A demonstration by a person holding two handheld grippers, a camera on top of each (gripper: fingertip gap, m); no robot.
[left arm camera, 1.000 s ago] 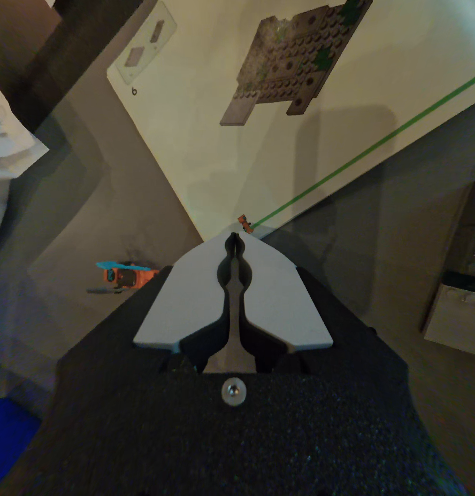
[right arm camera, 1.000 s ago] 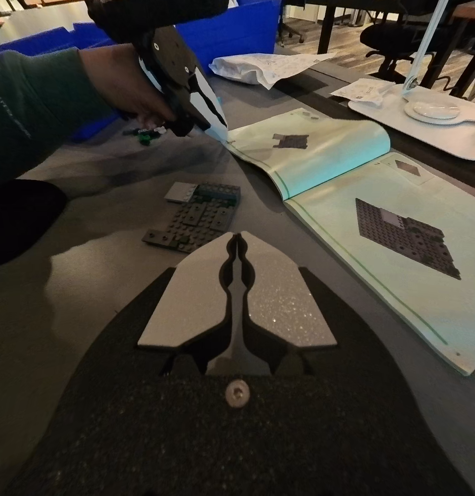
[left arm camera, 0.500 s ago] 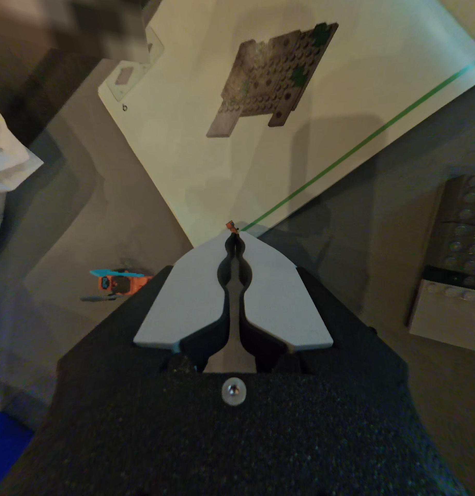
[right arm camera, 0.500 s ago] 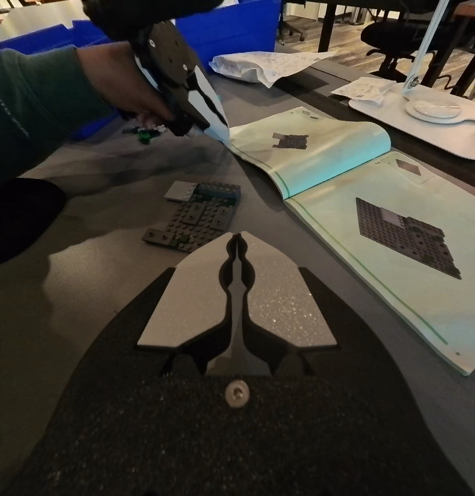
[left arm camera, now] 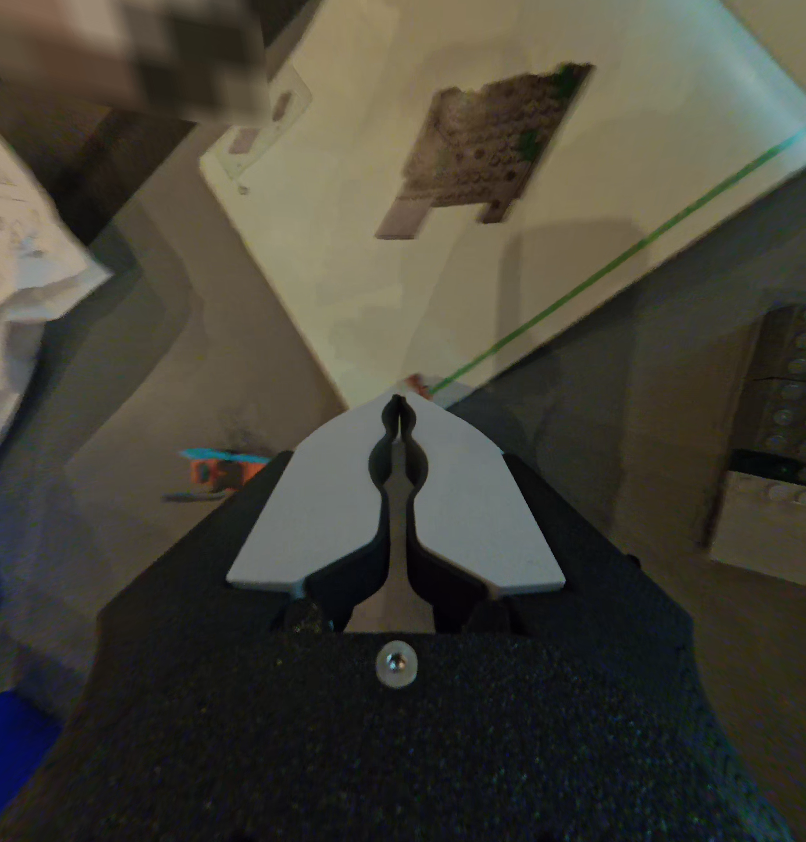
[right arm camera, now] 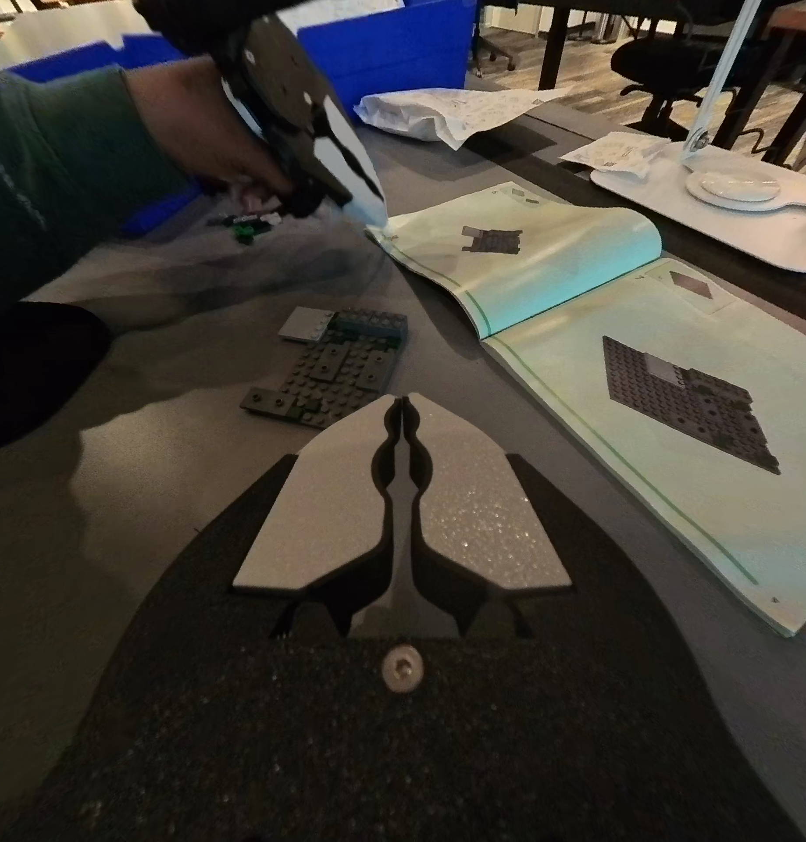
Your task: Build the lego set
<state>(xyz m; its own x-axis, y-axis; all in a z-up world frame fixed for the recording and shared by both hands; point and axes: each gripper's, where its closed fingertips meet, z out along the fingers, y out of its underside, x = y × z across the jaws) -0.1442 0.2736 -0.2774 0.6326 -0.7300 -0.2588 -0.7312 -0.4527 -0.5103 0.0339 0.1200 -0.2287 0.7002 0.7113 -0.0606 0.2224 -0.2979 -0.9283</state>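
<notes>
Left gripper (left arm camera: pixel 399 410) angles down over the near corner of the open pale-green instruction booklet (left arm camera: pixel 437 282), fingers pinched together. A tiny orange piece (left arm camera: pixel 417 382) shows just past the tips — gripped or merely lying there, I cannot tell. In the right view, the person's hand (right arm camera: pixel 200 136) tilts that tool steeply from upper left. Right gripper (right arm camera: pixel 401 401) hovers low, closed on nothing, just short of the dark grey studded lego plate assembly (right arm camera: pixel 333 364) at centre frame — probably ready to steady it.

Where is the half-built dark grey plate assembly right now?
In the right wrist view the dark grey plate assembly lies flat on the table, just beyond the right gripper and left of the open instruction booklet.
</notes>
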